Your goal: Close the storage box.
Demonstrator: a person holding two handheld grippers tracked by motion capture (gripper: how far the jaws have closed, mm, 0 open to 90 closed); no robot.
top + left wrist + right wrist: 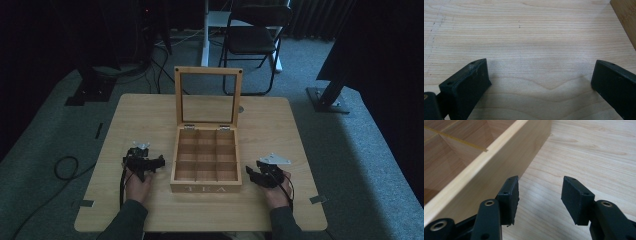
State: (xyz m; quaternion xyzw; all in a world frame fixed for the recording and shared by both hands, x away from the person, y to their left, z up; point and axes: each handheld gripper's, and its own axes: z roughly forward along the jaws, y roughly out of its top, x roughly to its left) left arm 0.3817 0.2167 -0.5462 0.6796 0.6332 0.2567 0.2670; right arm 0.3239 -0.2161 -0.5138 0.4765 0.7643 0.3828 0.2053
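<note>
Light wooden table (125, 130), person seated at the near edge, a gripper in each hand.

Left gripper (161, 162) sits low over the table, held by the left hand (138, 184), jaws pointing toward the tea box (206, 189). The box is just beside its tips on the jaw side, not touching as far as I can tell. In the left gripper view the left gripper (539, 82) has its jaws spread wide with bare tabletop (529, 37) between them, nothing held. A corner of the box wall (626, 20) shows at the upper right, ahead and off to the side of the right jaw.

Right gripper (251, 176) is on the other side of the box, held by the right hand (276, 194), grey plate (274, 160) on top, jaws pointing toward the box's side wall. In the right gripper view the right gripper (540, 195) has its jaws apart, a moderate gap, nothing between them but table (594, 152). The box wall (499, 170) runs just beside the left jaw; touching or not, cannot tell. Beyond that wall, compartments (441, 165) with thin dividers, empty where visible.

Box lid (208, 96) stands upright at the far side from both grippers, open, with a clear pane. "TEA" is lettered on the near face. A folding chair (252, 42) stands on the carpet well beyond the table.
</note>
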